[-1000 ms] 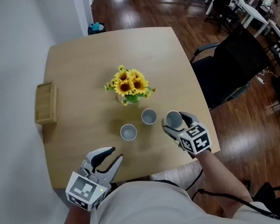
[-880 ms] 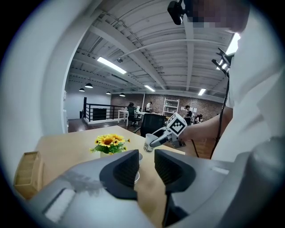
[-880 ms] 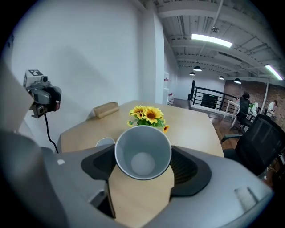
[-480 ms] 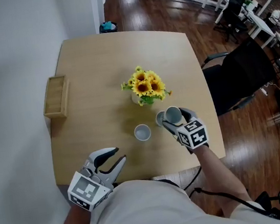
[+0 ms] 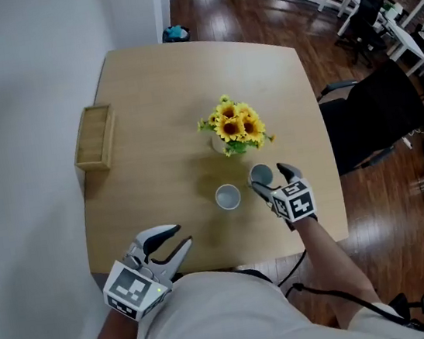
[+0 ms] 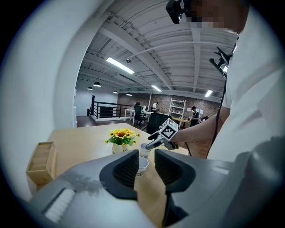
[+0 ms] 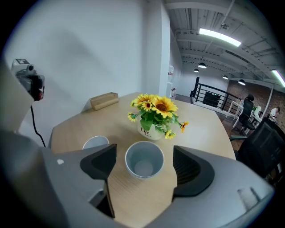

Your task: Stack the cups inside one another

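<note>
Two grey cups show on the table. One cup [image 5: 260,174] [image 7: 144,159] stands upright in front of the flower pot, between the jaws of my right gripper [image 5: 273,180], which is open with a gap on each side of the cup. Whether another cup sits under it I cannot tell. A second cup [image 5: 228,197] [image 7: 95,142] [image 6: 142,164] stands alone to its left. My left gripper [image 5: 169,243] hangs open and empty over the table's near edge, well short of the cups.
A pot of sunflowers [image 5: 236,126] [image 7: 156,111] stands just behind the cups. A wooden box [image 5: 96,138] [image 7: 103,100] lies at the left edge of the table [image 5: 155,157]. A black chair [image 5: 369,115] is off to the right.
My right gripper carried its cup left to where the middle cup stood, and its jaws have opened off it. Three separate cups are now two. The left gripper has stayed put.
</note>
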`<state>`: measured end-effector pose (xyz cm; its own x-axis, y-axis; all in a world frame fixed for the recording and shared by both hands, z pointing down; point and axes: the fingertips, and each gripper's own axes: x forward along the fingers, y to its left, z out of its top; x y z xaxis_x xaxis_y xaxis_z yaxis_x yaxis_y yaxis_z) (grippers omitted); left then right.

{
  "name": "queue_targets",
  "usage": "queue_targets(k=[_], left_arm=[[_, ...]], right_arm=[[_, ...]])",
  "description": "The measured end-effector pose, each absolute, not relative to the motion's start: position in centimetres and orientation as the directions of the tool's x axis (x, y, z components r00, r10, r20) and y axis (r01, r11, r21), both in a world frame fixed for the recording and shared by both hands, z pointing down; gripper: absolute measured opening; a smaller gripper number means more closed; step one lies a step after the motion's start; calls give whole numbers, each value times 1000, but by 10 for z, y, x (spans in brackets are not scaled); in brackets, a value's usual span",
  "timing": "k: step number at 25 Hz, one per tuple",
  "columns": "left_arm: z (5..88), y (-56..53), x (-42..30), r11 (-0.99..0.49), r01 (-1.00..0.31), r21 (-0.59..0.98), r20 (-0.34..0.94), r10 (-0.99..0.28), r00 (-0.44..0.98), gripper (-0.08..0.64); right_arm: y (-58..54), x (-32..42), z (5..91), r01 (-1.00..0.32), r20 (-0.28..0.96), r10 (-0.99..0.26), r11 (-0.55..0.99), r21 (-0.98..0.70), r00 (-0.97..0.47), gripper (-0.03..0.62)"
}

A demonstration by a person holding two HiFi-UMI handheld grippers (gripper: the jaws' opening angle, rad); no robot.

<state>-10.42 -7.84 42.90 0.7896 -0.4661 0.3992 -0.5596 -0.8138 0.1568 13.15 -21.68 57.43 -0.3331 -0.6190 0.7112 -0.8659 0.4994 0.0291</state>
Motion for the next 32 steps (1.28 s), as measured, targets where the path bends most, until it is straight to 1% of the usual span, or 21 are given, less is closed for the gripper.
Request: queue_targets(k=[8,9,13,18,20,26,27,28,32], left_arm=[[428,-82,-100,-840,-517,164,391,-426,816,135],[428,-83,-100,-847,-508,156,390,-420,819,126],[428,-83,-98,-854,-492,167,380,-405,832,129],[426,-83,-100,-865,-474,167,361,-393,845,192],[429,-82,-105,-863,-476,167,368,-393,843,197],[436,-79,-120,-860,-482,166,391,-391,833,198],[436,-79,-121,-858,-484,172,393,-391,832,198],[437,-79,-123,-855,-487,179,394,-391,832,198],[437,-83,-123,-852,-492,181,389,-397,831,198]], right_arm=[[-202,114,559,-860,696,-628,509,28,-350,394],[-198,108,556,-853,694,-625,521,30,-357,394],[-178,69,558,-806,704,-585,591,30,-403,394],[-166,26,581,-756,733,-521,655,14,-438,399],[-167,15,594,-747,747,-503,665,14,-435,400],[-173,10,628,-765,790,-468,644,-3,-397,400],[-173,11,628,-768,790,-470,641,-3,-395,395],[-173,11,628,-769,787,-473,640,-1,-395,369],[-173,12,617,-763,775,-484,647,4,-407,365]])
